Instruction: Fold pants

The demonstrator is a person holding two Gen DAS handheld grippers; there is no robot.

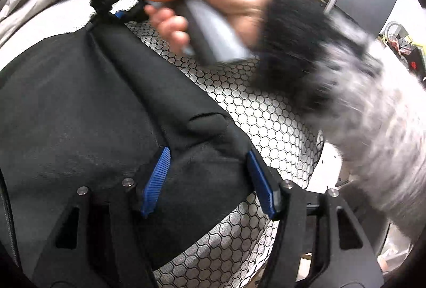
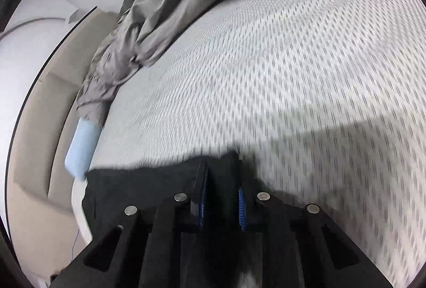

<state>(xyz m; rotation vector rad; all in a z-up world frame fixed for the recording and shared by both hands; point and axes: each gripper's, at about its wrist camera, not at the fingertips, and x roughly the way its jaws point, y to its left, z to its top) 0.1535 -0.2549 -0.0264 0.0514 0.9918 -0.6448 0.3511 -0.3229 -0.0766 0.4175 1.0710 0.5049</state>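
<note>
Pinching a fold of the pants near the bed's edge, the right claw was prob. carrying it over; left claw stood spread astride another ridge, w/o pressing, ready to grab.

We log: pants on mattress, left/centre of frame; bedding heap upper left in right-wrist view; hand top centre, above pants.
</note>
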